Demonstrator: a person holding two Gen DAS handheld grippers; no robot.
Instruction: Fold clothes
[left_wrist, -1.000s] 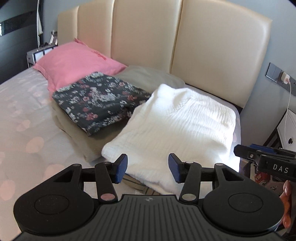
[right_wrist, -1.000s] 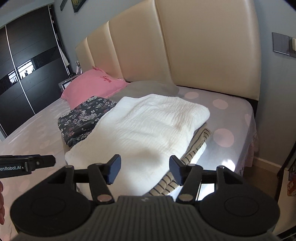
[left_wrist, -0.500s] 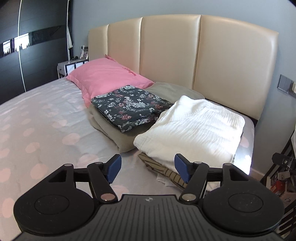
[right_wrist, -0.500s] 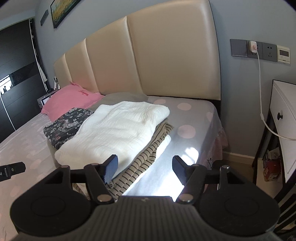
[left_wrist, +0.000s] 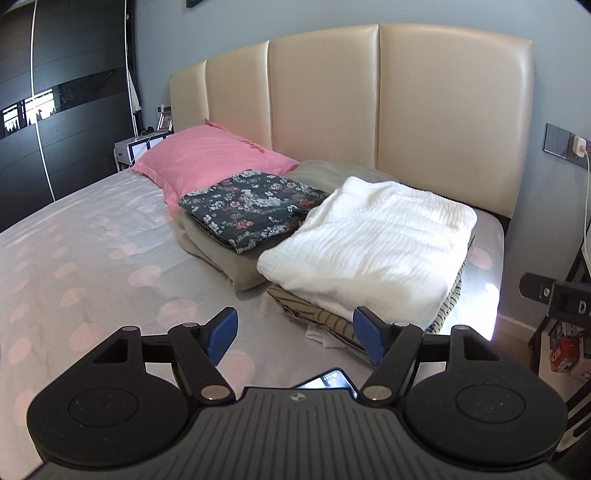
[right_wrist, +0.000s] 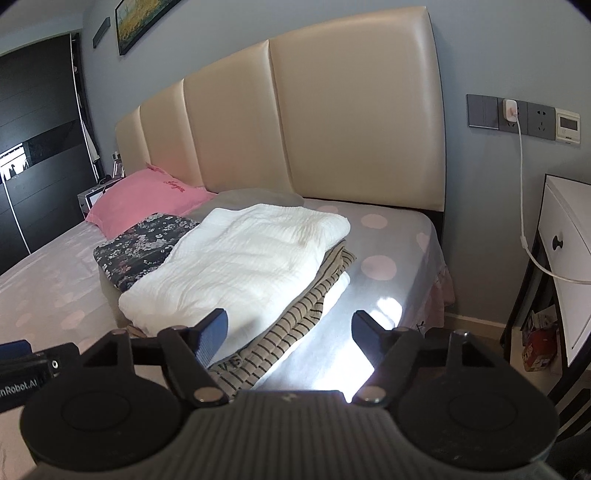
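My left gripper (left_wrist: 295, 334) and right gripper (right_wrist: 289, 326) hang wide apart (both empty) above the bed (left_wrist: 92, 266), short of the folded white garment (left_wrist: 373, 240).

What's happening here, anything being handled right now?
Nothing is being held. Both the left gripper and right gripper hang open above the bed, touching no cloth. A folded white garment lies on a striped one; beside them a floral piece rests on beige fabric.
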